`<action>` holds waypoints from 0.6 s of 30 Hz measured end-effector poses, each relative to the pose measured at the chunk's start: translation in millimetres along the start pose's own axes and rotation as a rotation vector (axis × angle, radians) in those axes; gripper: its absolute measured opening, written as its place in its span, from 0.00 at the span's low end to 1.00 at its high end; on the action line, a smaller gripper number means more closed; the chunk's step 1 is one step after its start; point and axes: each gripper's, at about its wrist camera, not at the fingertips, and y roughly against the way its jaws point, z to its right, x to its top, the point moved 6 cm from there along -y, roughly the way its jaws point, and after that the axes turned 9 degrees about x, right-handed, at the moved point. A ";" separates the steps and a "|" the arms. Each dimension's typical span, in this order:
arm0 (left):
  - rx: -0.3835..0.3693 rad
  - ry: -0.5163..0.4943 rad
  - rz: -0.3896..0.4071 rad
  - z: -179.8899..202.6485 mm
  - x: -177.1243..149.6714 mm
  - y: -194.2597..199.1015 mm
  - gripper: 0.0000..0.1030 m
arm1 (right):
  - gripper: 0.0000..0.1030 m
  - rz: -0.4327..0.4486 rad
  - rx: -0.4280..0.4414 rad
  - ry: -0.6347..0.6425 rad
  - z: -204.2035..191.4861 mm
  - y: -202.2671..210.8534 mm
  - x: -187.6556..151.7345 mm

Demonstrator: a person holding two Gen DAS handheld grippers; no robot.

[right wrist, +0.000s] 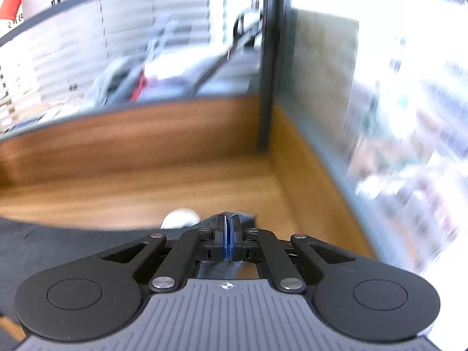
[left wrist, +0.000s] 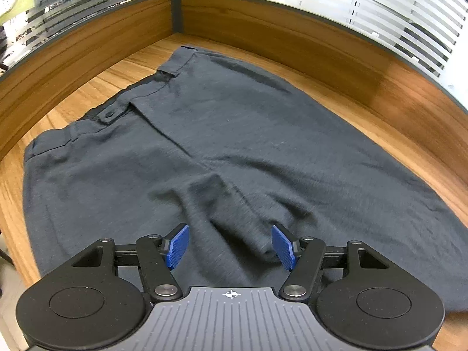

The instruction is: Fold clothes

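Dark grey trousers (left wrist: 234,134) lie spread flat on the wooden table (left wrist: 87,93), with the waistband and its button tab at the far left. My left gripper (left wrist: 230,245) hovers over the wrinkled crotch area, open, its blue pads (left wrist: 177,247) wide apart with no cloth pinched. In the blurred right wrist view, my right gripper (right wrist: 227,234) is shut, and a fold of the trousers (right wrist: 44,251) is caught between its pads and lifted off the table (right wrist: 117,201). Dark cloth hangs beneath its fingers.
Low wooden wall panels (left wrist: 292,38) enclose the table on the far sides and meet at a dark post (left wrist: 175,0). Striped frosted glass rises above them. A small white patch (right wrist: 180,218) shows just left of the right fingertips.
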 end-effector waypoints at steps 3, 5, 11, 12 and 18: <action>-0.023 -0.015 0.017 5.2 2.7 1.3 0.63 | 0.03 -0.054 -0.057 0.076 -6.8 -10.4 4.2; -0.040 -0.026 0.037 4.4 5.1 3.9 0.63 | 0.18 -0.078 -0.091 0.124 -12.7 -14.0 5.2; -0.070 0.002 0.074 -24.9 18.2 5.3 0.63 | 0.28 -0.103 -0.022 0.119 -49.3 3.0 -4.7; -0.074 0.011 0.077 -34.1 21.6 3.6 0.63 | 0.28 -0.105 0.001 0.106 -56.5 8.2 -6.8; -0.073 0.033 0.082 -96.2 42.8 -13.0 0.63 | 0.28 -0.118 0.128 0.028 -124.1 34.4 -26.3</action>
